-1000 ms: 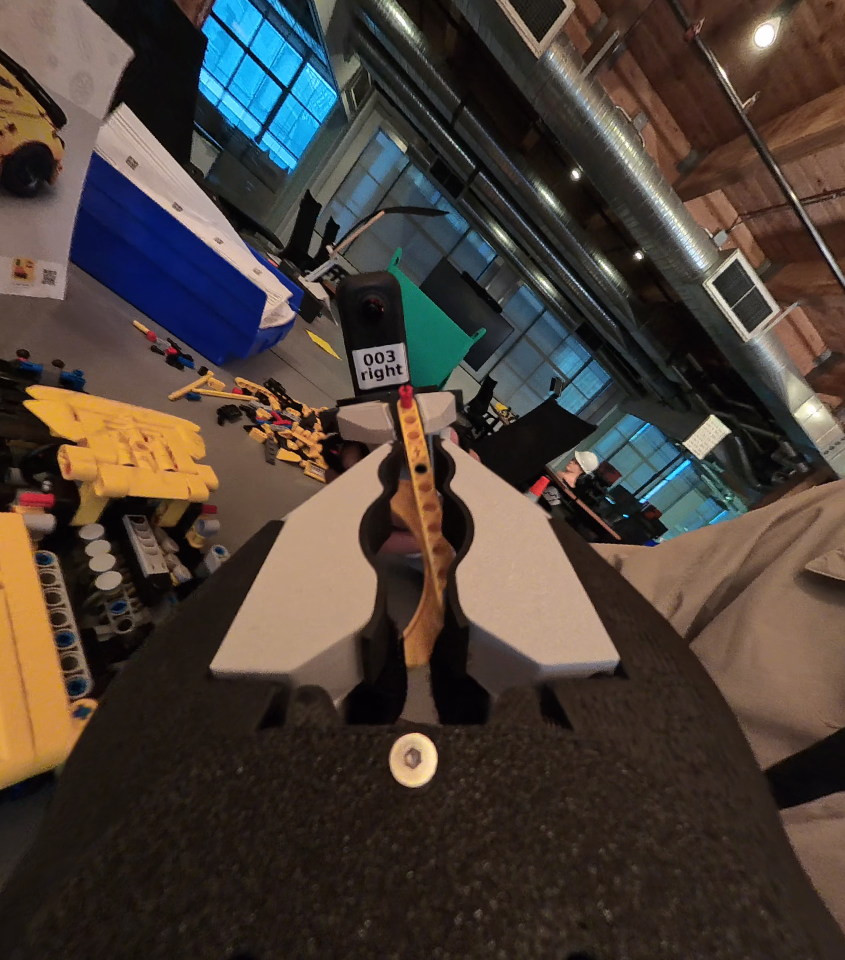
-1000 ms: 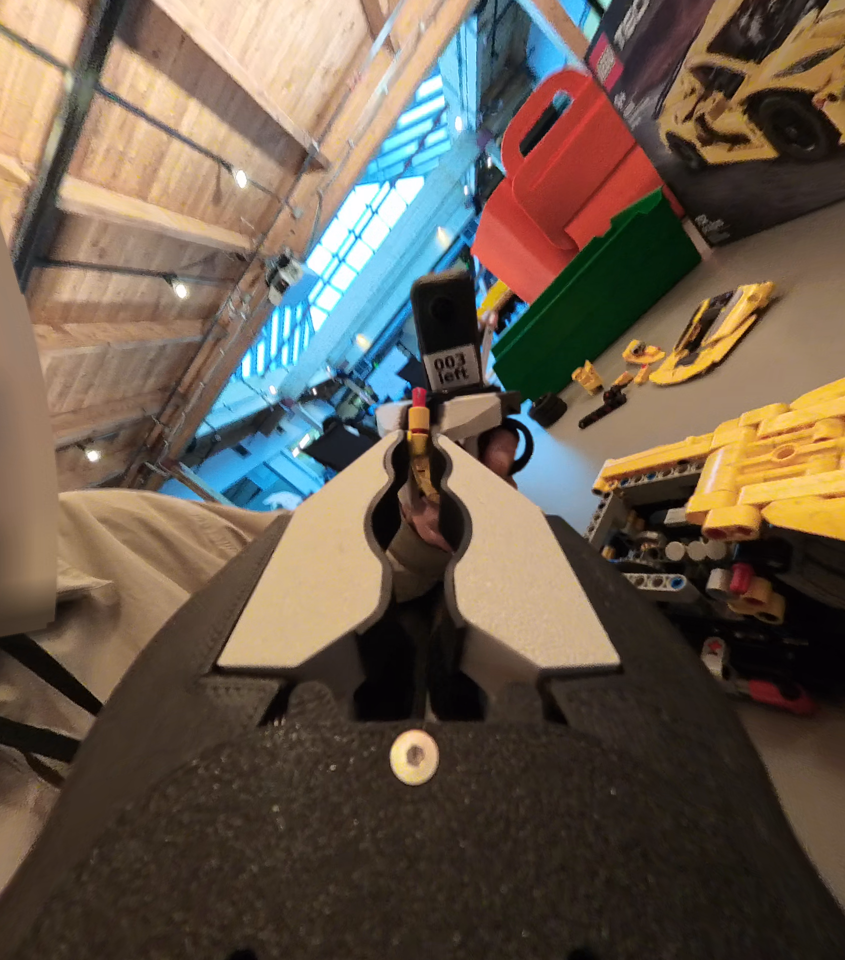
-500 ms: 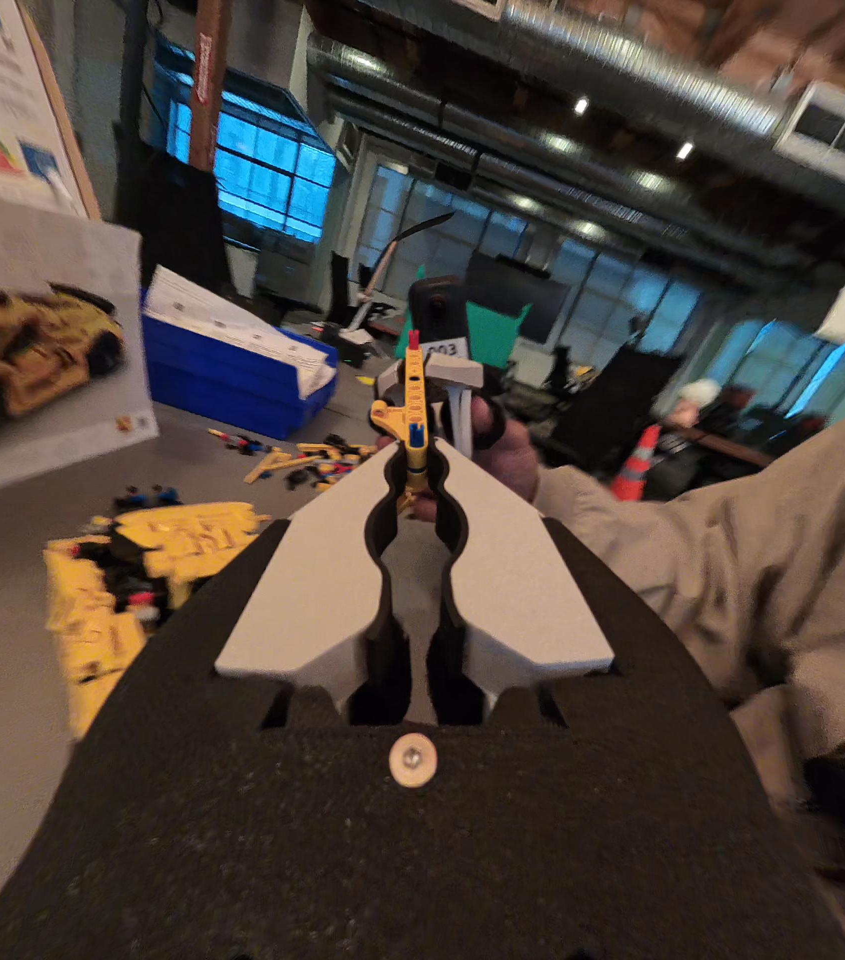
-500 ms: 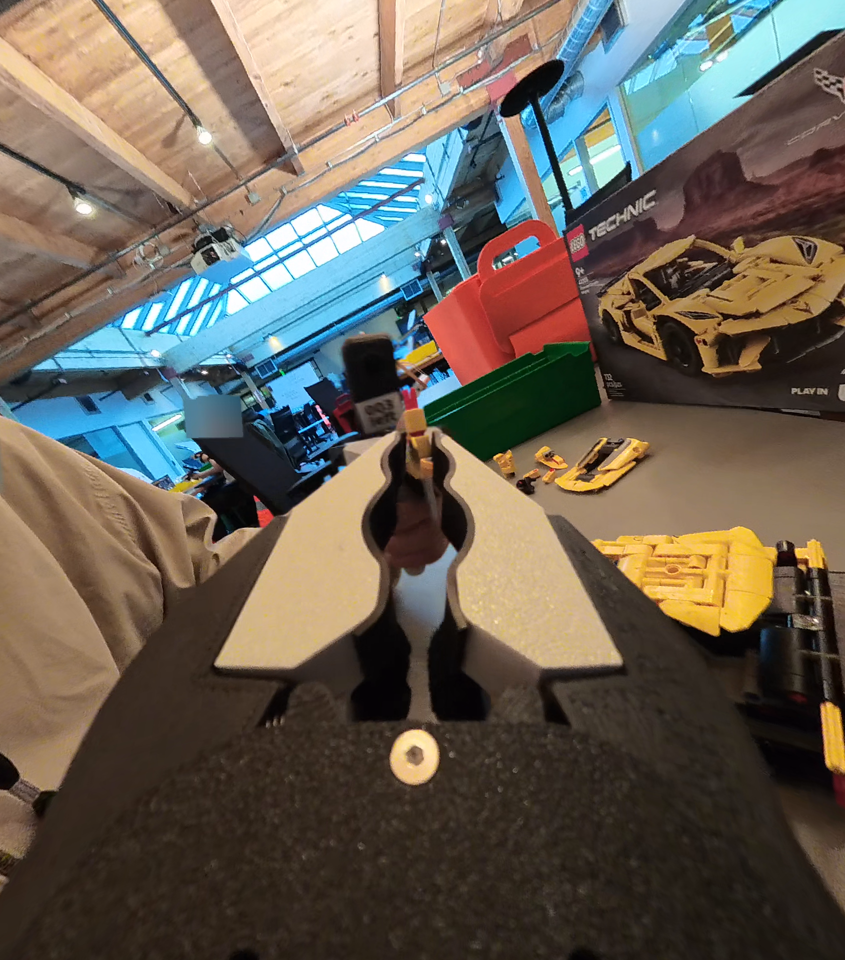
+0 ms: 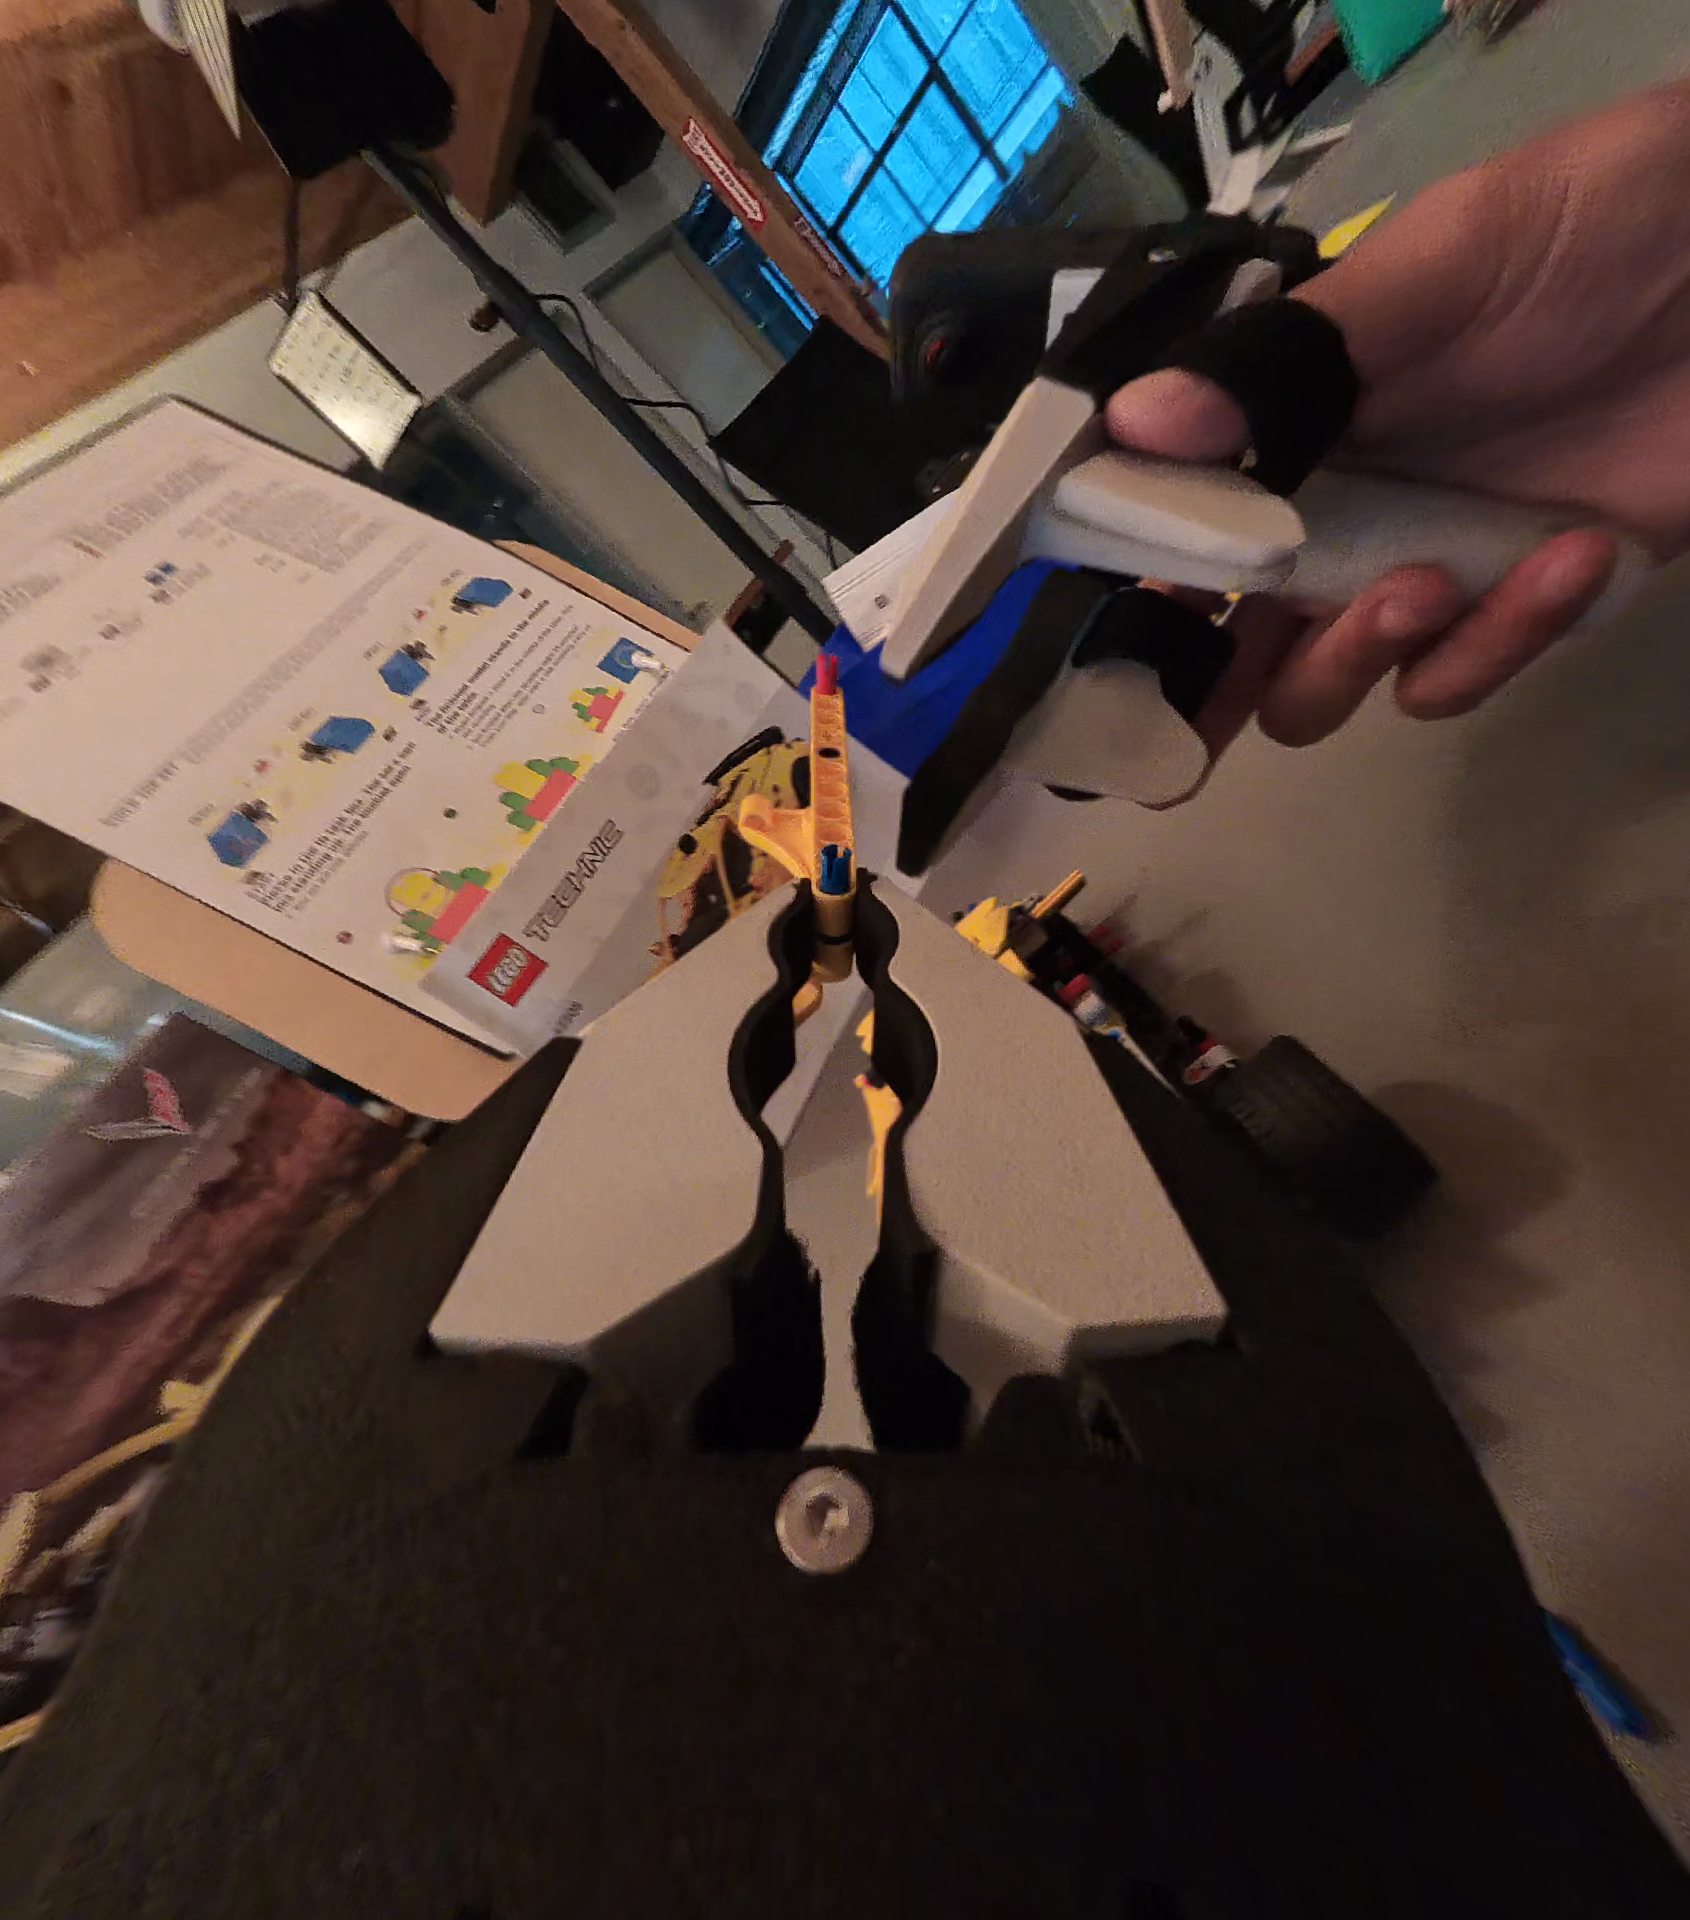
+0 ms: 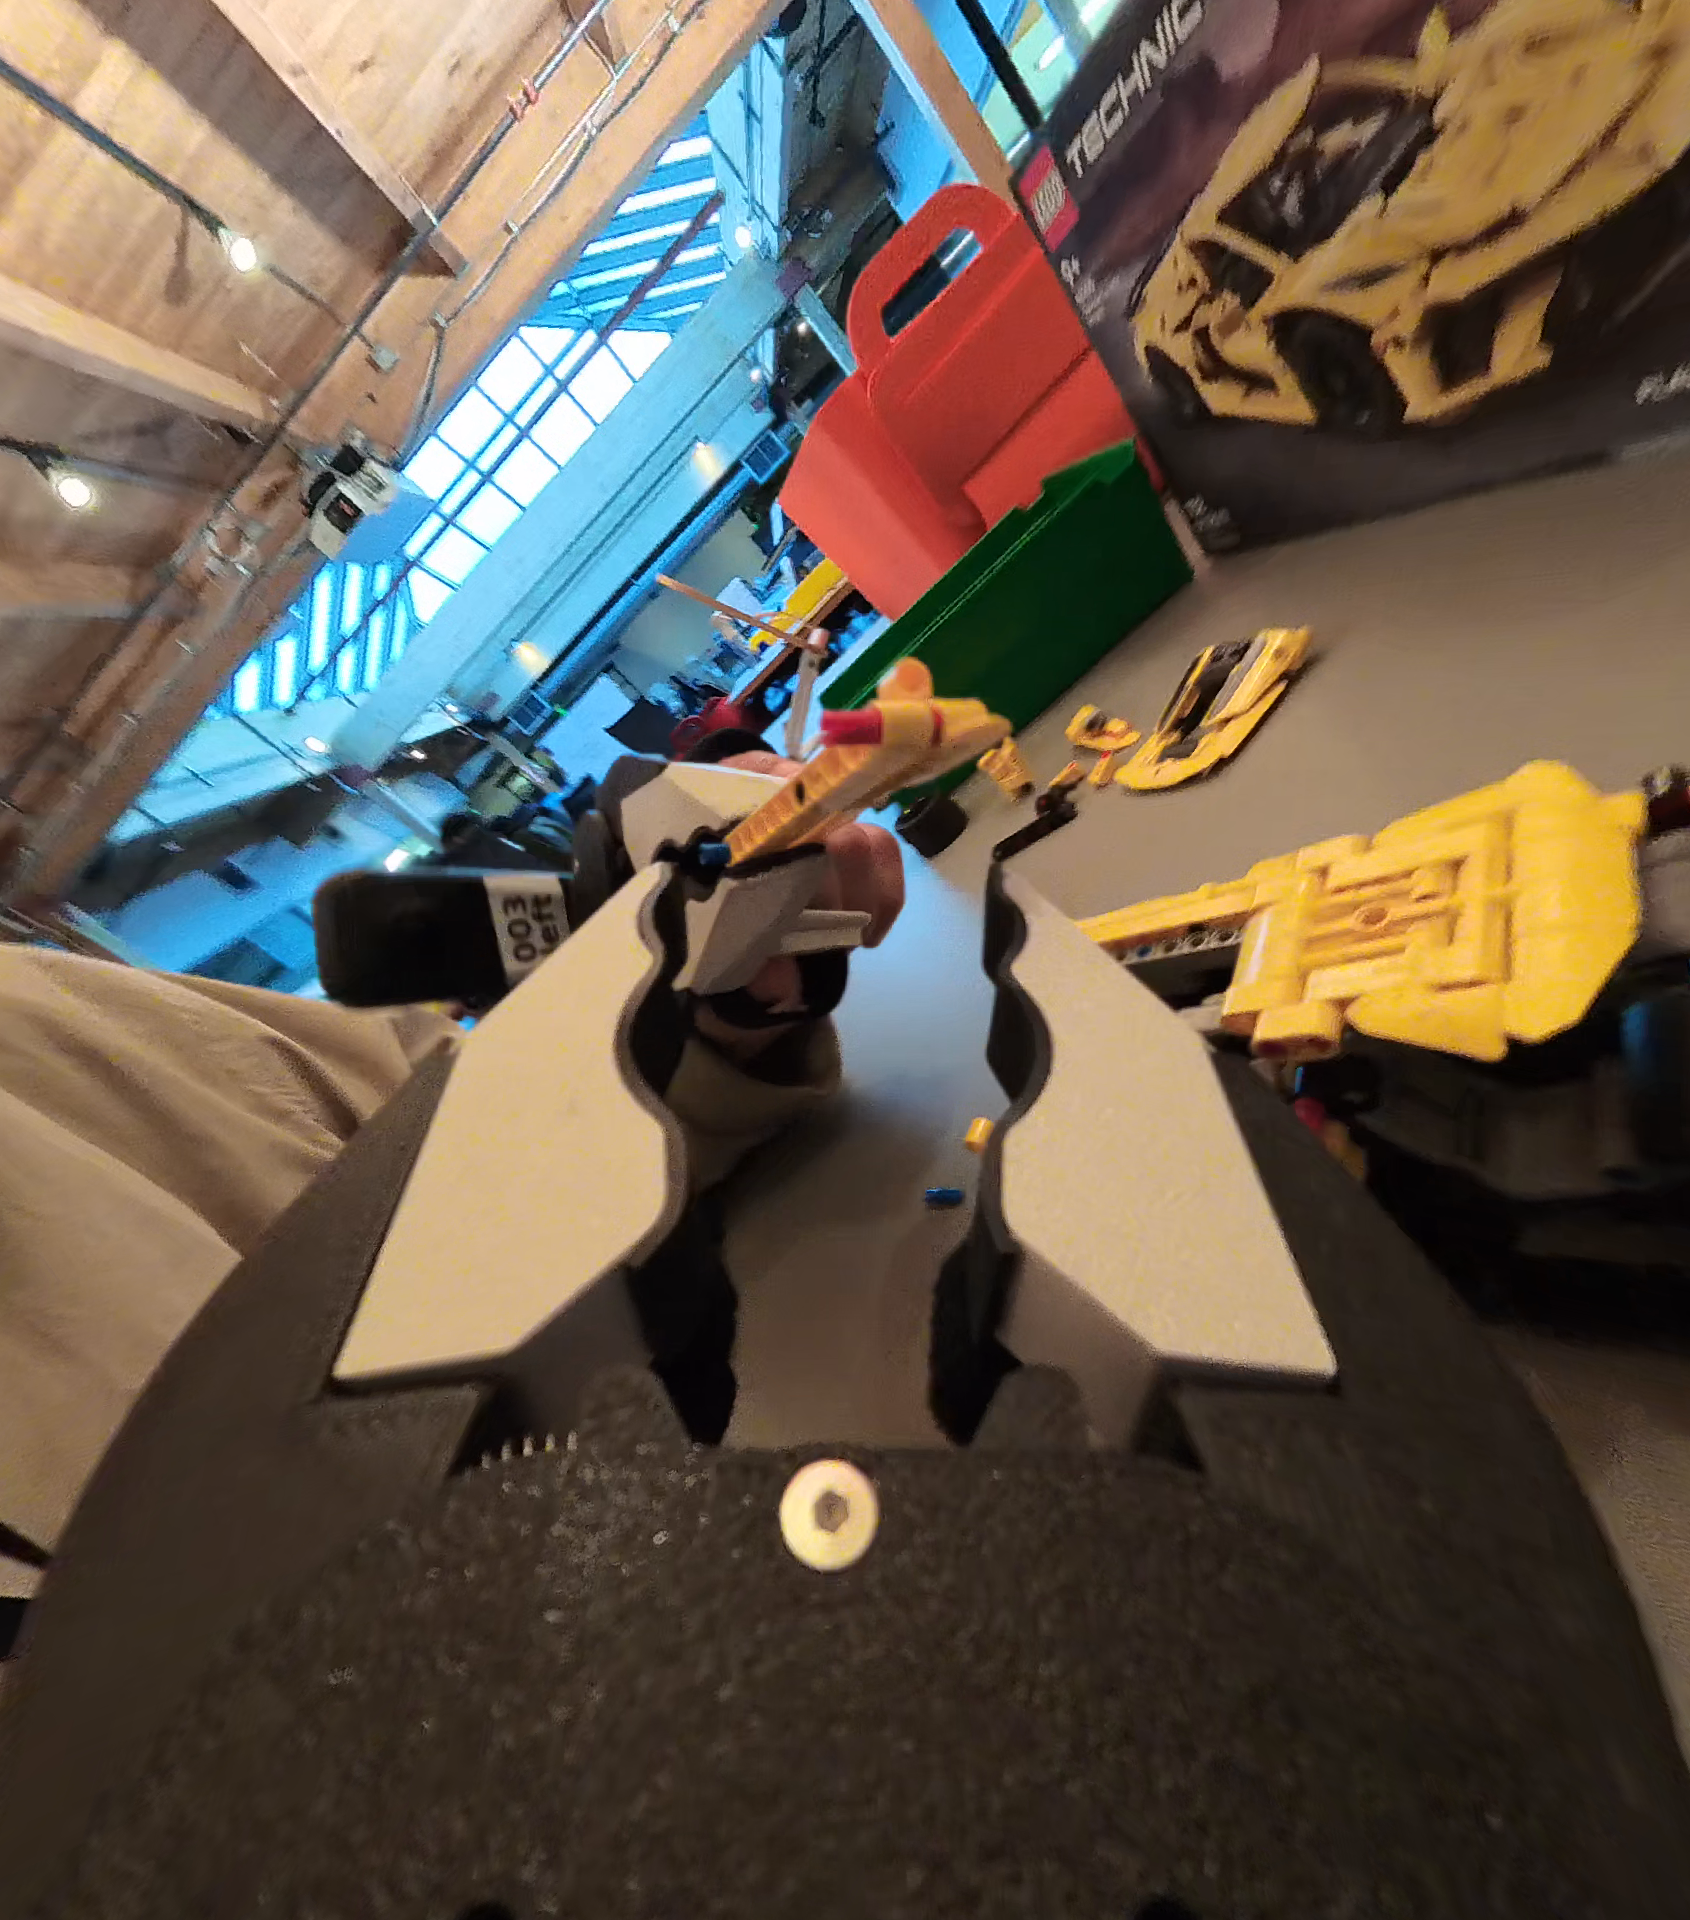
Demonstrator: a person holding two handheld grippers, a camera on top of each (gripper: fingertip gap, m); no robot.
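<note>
My left gripper [image 5: 830,904] is shut on the lower end of a yellow holed beam [image 5: 828,769] with a red pin at its tip and a blue pin near my fingertips. The beam sticks out forward. My right gripper [image 6: 830,894] is open and empty, fingers wide apart. In the right wrist view the left gripper [image 6: 690,857] holds the beam [image 6: 851,779] just beyond my left fingertip. In the left wrist view the right gripper [image 5: 901,764], held by a hand [image 5: 1547,364], hovers just right of the beam, not touching it.
A partly built yellow and black car model [image 6: 1392,935] lies on the grey table [image 6: 1443,582] at right. Behind it stand a car-picture box [image 6: 1443,260], a red container [image 6: 955,416] and a green bin [image 6: 1028,603]. A black wheel [image 5: 1319,1132], a printed sheet [image 5: 249,707] and small loose pieces [image 6: 976,1132] are near. Left and right tips are no more than a few centimetres apart.
My right gripper has opened, let go of the beam and drawn back. My left gripper keeps the beam and has turned towards the printed sheet.
</note>
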